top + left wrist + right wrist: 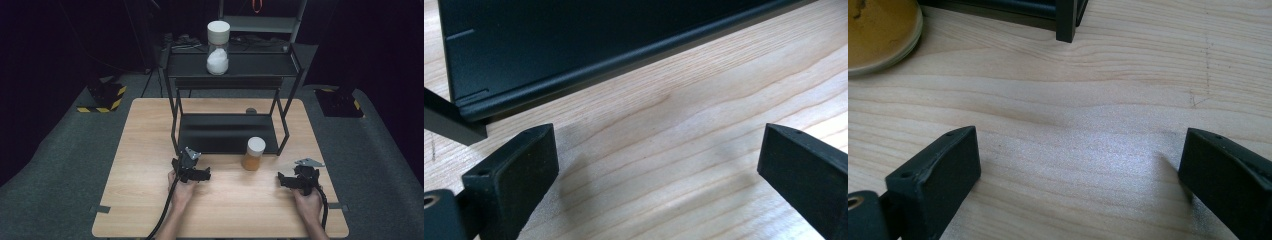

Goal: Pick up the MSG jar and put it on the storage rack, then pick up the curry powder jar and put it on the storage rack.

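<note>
A jar of amber stuff with a white lid point(253, 153) stands on the wooden table point(145, 150) just in front of the black two-shelf rack point(227, 132). On the rack's top shelf stands a second jar point(218, 47) with a white lid and white contents. My left gripper point(206, 174) rests low on the table left of the amber jar, jaws wide apart over bare wood point(659, 165). My right gripper point(281, 180) sits to the jar's right, also open point(1080, 170). In the right gripper view the amber jar's base point(878, 35) shows at the top left.
The rack's lower shelf edge point(589, 65) lies just ahead of the left gripper, and a rack leg point(1066, 20) stands ahead of the right one. Dark floor surrounds the table; a yellow-black striped block point(102, 97) sits at the far left.
</note>
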Demonstrator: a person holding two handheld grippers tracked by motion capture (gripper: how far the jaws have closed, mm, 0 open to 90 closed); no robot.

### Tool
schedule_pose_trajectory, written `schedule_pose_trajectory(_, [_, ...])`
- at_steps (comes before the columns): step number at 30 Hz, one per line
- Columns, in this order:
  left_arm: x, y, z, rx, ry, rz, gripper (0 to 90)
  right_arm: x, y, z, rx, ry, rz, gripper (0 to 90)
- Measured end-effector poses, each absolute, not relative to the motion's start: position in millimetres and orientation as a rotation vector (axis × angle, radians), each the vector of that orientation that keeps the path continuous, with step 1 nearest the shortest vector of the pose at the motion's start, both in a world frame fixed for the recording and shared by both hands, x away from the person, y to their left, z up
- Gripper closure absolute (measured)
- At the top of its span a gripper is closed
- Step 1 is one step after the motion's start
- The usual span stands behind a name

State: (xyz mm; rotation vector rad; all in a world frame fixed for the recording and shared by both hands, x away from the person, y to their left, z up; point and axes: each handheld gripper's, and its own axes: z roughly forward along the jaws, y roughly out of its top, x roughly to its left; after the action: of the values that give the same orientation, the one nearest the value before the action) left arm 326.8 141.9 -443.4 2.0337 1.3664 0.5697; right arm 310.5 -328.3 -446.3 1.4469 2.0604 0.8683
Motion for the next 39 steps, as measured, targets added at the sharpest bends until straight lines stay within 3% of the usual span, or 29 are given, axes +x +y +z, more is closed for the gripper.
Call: schedule_pose_trajectory(39, [320.5, 147.4, -451.4, 1.987, 1.361, 0.572, 2.3, 303.4, -334.6, -439.0, 1.347, 2.185, 0.999, 2.0])
